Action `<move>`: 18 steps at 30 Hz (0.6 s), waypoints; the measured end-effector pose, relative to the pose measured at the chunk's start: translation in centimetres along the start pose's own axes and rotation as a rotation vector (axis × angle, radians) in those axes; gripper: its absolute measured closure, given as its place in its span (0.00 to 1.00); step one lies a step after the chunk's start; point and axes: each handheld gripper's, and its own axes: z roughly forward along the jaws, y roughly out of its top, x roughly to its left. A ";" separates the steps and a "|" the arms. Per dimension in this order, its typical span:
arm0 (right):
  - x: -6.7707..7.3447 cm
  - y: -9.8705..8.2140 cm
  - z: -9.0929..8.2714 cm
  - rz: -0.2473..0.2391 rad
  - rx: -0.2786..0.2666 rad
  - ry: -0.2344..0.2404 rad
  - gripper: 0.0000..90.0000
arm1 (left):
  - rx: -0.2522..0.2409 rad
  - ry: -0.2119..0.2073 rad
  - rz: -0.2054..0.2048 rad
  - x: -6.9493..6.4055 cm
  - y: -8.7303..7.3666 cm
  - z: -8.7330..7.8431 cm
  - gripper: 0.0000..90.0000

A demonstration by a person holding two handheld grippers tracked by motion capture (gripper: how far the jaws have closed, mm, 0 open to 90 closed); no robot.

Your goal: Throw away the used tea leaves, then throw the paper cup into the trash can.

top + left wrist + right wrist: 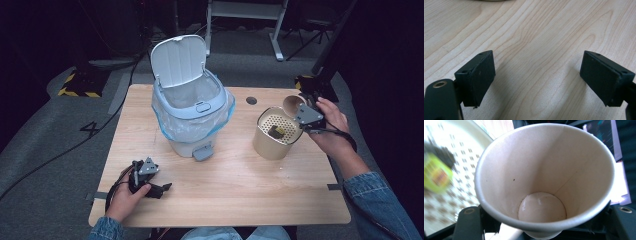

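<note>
My right gripper (301, 106) is shut on an empty paper cup (294, 103), held tilted beside the far right rim of a beige canister (272, 142). In the right gripper view the paper cup (544, 182) lies between the jaws with its mouth toward the camera, dry and empty inside. A perforated strainer insert (278, 127) tops the canister, and a dark clump with a yellow-green tag (435, 173) rests on it. My left gripper (162, 189) lies on the table near the front left, jaws wide open; in its own view my left gripper (537, 80) has bare wood between the pads.
A light-blue pedal bin (192, 112) with its lid up and a clear liner stands at the table's middle back. A round cable hole (251, 100) sits behind the canister. The wooden table (235, 185) ends close to the left hand. Dark floor and stands lie beyond.
</note>
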 end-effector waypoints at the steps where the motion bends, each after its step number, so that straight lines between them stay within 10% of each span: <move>1: -0.2 -0.3 0.0 0.079 -0.015 0.028 0.35 | 0.000 0.000 0.000 0.0 0.0 0.0 0.15; 11: -1.5 -3.1 -0.3 0.757 -0.179 0.299 0.34 | 0.000 -0.001 -0.001 0.0 0.0 0.0 0.15; 18: -1.7 -4.5 -0.3 0.991 -0.277 0.438 0.34 | 0.000 -0.001 -0.001 0.0 0.0 0.0 0.15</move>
